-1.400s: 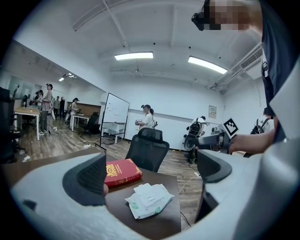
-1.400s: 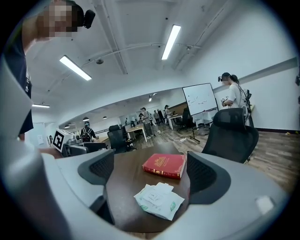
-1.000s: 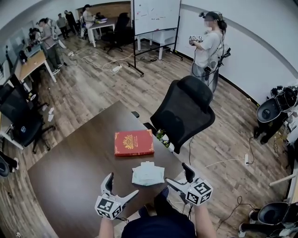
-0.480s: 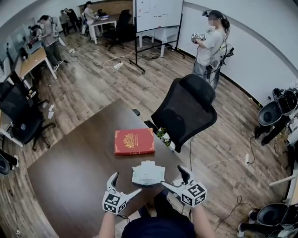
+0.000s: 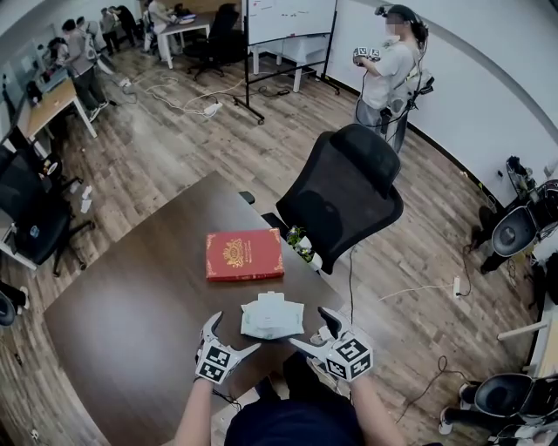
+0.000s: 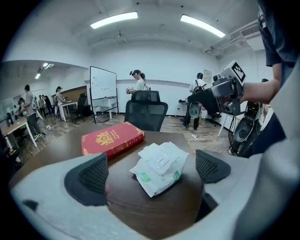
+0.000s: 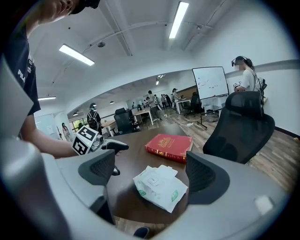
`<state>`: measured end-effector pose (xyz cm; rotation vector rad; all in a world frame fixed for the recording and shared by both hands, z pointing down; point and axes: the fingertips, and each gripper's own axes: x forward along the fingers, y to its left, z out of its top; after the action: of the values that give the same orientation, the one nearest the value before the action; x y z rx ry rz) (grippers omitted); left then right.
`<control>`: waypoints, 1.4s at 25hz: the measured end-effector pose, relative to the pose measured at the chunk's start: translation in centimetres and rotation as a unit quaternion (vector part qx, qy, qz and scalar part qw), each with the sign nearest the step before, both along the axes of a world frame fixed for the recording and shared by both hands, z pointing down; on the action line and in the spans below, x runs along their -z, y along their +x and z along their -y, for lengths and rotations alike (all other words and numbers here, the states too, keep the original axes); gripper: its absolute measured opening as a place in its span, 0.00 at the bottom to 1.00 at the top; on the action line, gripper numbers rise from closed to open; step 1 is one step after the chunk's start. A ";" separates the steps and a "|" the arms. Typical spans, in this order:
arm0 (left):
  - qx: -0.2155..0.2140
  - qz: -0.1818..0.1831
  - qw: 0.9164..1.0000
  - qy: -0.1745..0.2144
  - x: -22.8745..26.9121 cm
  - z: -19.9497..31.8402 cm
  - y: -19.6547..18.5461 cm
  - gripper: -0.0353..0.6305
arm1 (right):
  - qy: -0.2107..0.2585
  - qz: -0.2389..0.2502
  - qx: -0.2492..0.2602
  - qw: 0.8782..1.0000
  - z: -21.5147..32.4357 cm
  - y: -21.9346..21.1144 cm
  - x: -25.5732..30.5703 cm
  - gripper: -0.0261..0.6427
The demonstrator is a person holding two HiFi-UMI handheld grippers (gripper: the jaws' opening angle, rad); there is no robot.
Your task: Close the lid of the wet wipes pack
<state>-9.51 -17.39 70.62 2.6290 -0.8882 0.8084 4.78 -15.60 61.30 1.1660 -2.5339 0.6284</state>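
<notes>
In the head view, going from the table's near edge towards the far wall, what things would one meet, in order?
Wet wipes pack → red book → black office chair → whiteboard.

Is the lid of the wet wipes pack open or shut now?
Open, it seems: the lid lies folded back beyond the wet wipes pack.

Bright ceiling striplights, fisheye-warped edges

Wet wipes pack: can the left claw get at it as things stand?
Probably yes. The left claw is open and aimed at the wet wipes pack, with only bare table between them. The red book lies beyond the pack.
</notes>
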 end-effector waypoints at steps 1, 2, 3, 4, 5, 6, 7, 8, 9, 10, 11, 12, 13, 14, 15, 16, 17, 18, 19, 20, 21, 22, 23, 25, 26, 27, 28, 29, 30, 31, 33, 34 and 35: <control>-0.002 0.003 1.000 -0.003 -0.5 0.1 0.2 0.92 | -0.003 -0.004 0.002 1.000 0.0 -0.1 -0.4 0.77; -0.005 0.007 1.000 -0.007 -1.1 0.2 0.4 0.91 | -0.006 -0.008 0.002 1.000 0.0 -0.1 -0.7 0.77; -0.010 0.010 1.000 -0.013 -1.6 0.2 0.7 0.91 | -0.008 -0.010 0.000 1.000 0.1 -0.1 -1.0 0.77; -0.016 0.015 1.000 -0.020 -2.3 0.2 1.1 0.91 | -0.011 -0.010 -0.004 1.000 0.2 0.0 -1.3 0.77; -0.025 0.020 0.999 -0.028 -3.0 0.1 1.4 0.91 | -0.014 -0.007 -0.008 1.000 0.2 0.0 -1.6 0.77; -0.035 0.026 0.998 -0.035 -3.8 0.0 1.7 0.91 | -0.019 -0.002 -0.012 1.000 0.3 0.1 -1.9 0.77; -0.044 0.033 0.998 -0.038 -4.5 -0.1 2.0 0.91 | -0.022 0.003 -0.015 1.000 0.3 0.1 -2.2 0.77; -0.053 0.040 0.997 -0.039 -5.1 -0.1 2.4 0.91 | -0.025 0.006 -0.016 1.000 0.4 0.2 -2.4 0.77; -0.061 0.046 0.996 -0.040 -5.5 0.0 2.8 0.91 | -0.027 0.006 -0.014 1.000 0.6 0.3 -2.7 0.77; -0.068 0.051 0.996 -0.041 -5.9 0.1 3.2 0.91 | -0.029 0.004 -0.011 1.000 0.7 0.4 -2.9 0.77; -0.075 0.056 0.995 -0.043 -6.3 0.2 3.6 0.91 | -0.031 0.004 -0.007 0.999 0.7 0.3 -3.2 0.77; -0.081 0.062 0.994 -0.046 -6.7 0.2 3.8 0.91 | -0.035 0.004 -0.003 0.999 0.8 0.2 -3.5 0.77; -0.088 0.070 0.992 -0.048 -7.3 0.1 4.0 0.91 | -0.039 0.006 0.001 0.999 0.8 0.1 -3.8 0.77; -0.095 0.079 0.991 -0.050 -7.9 0.0 4.2 0.90 | -0.042 0.007 0.004 0.999 0.8 0.0 -4.1 0.77; -0.101 0.085 0.990 -0.051 -8.4 0.0 4.3 0.90 | -0.045 0.008 0.007 0.999 0.9 -0.1 -4.3 0.77; -0.104 0.088 0.989 -0.053 -8.9 0.1 4.5 0.90 | -0.047 0.009 0.009 0.999 1.1 -0.2 -4.6 0.77; -0.106 0.090 0.989 -0.058 -9.4 0.2 4.6 0.89 | -0.049 0.008 0.011 0.999 1.3 -0.3 -5.0 0.77; -0.107 0.091 0.988 -0.063 -9.9 0.3 4.8 0.89 | -0.051 0.007 0.013 0.999 1.4 -0.3 -5.3 0.77; -0.108 0.093 0.987 -0.068 -10.3 0.3 4.9 0.89 | -0.053 0.005 0.015 0.998 1.5 -0.4 -5.6 0.77; -0.109 0.095 0.987 -0.071 -10.7 0.5 5.0 0.89 | -0.056 0.003 0.017 0.998 1.6 -0.4 -5.9 0.77; -0.110 0.097 0.987 -0.072 -10.9 0.6 5.2 0.89 | -0.058 0.002 0.019 0.998 1.7 -0.5 -6.3 0.77; -0.110 0.098 0.986 -0.072 -11.0 0.8 5.3 0.88 | -0.061 0.002 0.020 0.998 1.8 -0.5 -6.6 0.77; -0.110 0.099 0.986 -0.073 -11.2 1.0 5.5 0.88 | -0.063 0.003 0.022 0.998 2.0 -0.6 -6.8 0.77; -0.113 0.102 0.985 -0.076 -11.6 1.0 5.6 0.87 | -0.067 0.003 0.026 0.997 2.3 -0.8 -7.3 0.76; -0.116 0.104 0.985 -0.079 -11.8 0.9 5.7 0.87 | -0.068 0.001 0.028 0.997 2.4 -0.8 -7.6 0.76; -0.118 0.106 0.984 -0.083 -12.2 0.8 5.8 0.87 | -0.068 -0.003 0.030 0.997 2.5 -0.7 -7.8 0.76; -0.121 0.107 0.983 -0.088 -12.5 0.6 6.0 0.87 | -0.070 -0.007 0.031 0.997 2.6 -0.7 -8.1 0.75; -0.122 0.108 0.982 -0.091 -12.7 0.6 6.0 0.87 | -0.071 -0.008 0.031 0.997 2.7 -0.6 -8.4 0.75; -0.122 0.109 0.982 -0.093 -12.9 0.6 6.1 0.87 | -0.073 -0.006 0.031 0.997 2.9 -0.7 -8.6 0.75; -0.122 0.110 0.982 -0.095 -13.1 0.6 6.1 0.87 | -0.076 -0.004 0.031 0.997 3.0 -0.7 -8.8 0.75; -0.120 0.113 0.981 -0.098 -13.5 0.6 6.0 0.87 | -0.081 0.000 0.033 0.996 3.2 -0.9 -9.2 0.75; -0.120 0.113 0.981 -0.100 -13.6 0.6 6.0 0.87 | -0.084 0.001 0.035 0.996 3.4 -0.9 -9.4 0.75; -0.119 0.113 0.981 -0.102 -13.6 0.7 6.0 0.87 | -0.086 0.003 0.037 0.996 3.7 -1.1 -9.6 0.75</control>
<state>-3.54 -18.07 84.22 2.5247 -0.5101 1.2093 3.72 -19.29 70.91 1.0080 -2.4586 0.8132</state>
